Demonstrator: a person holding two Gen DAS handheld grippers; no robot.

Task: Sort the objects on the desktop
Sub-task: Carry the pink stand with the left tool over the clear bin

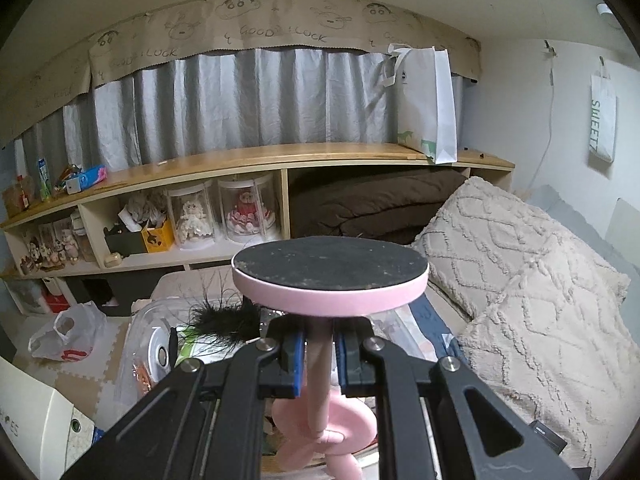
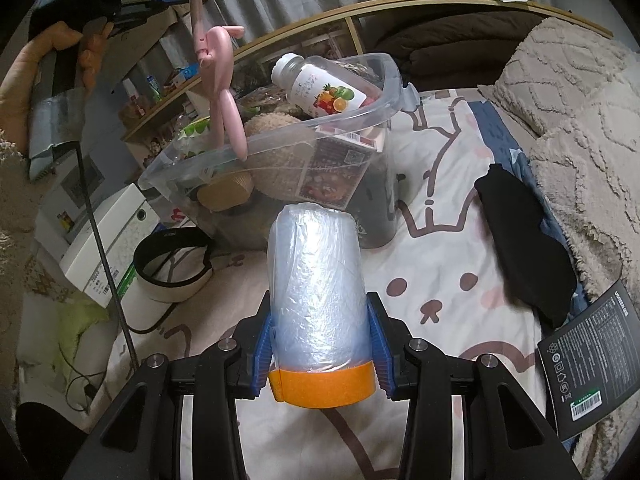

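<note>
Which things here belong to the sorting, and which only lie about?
Sorting: pink round stand in left gripper; clear film roll with orange band in right gripper; clear plastic bin.
Lying about: black pouch; dark leaflet; white tote bag.

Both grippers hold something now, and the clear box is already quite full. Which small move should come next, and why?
Probably lower the left gripper a little, so the pink stand goes into the clear bin. It is clamped by its stem and hangs above the bin's near rim, while the right gripper holds the plastic-film roll above the bedsheet, short of the bin.
</note>
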